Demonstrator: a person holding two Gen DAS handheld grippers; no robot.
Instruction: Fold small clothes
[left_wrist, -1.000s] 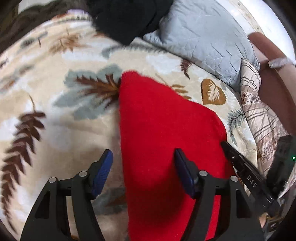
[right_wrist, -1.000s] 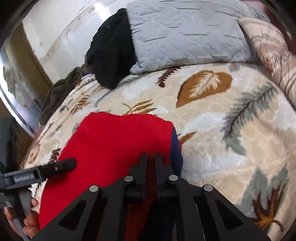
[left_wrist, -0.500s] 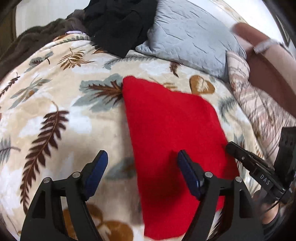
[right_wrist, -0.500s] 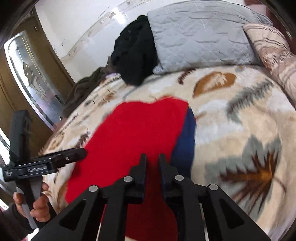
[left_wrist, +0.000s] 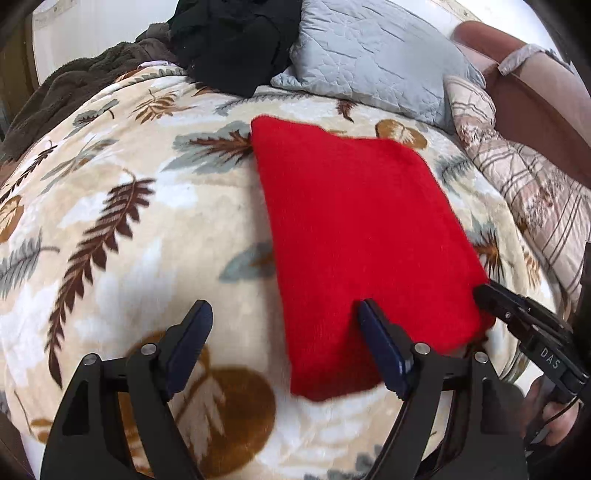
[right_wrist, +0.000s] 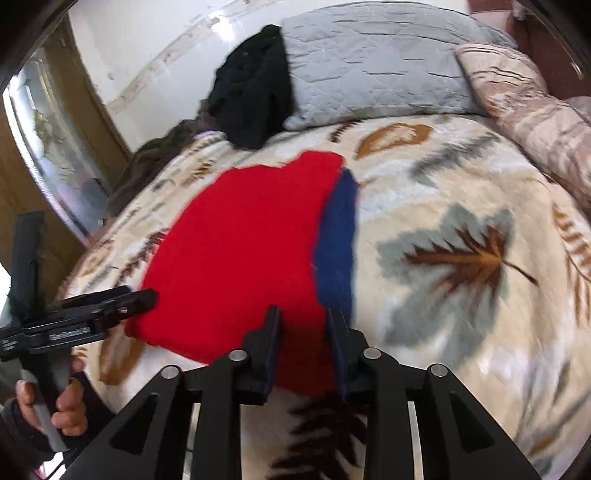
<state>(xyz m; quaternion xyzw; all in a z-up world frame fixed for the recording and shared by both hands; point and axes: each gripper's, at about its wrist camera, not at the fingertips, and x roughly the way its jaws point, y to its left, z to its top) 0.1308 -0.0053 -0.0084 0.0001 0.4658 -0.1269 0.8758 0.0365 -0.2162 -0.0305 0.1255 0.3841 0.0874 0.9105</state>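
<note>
Left wrist view: the left tongs (left_wrist: 282, 345) are spread wide, holding nothing, above the near edge of the folded red garment (left_wrist: 362, 236), which lies flat on the leaf-patterned blanket (left_wrist: 122, 229). The right tongs (right_wrist: 301, 350) are slightly parted, gripping nothing. Beyond lie a grey pillow (left_wrist: 373, 62) and black clothing (left_wrist: 236, 40).

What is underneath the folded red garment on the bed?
A navy layer peeks out along the red garment's right edge, over the leaf-print blanket. How far it extends underneath is hidden.
</note>
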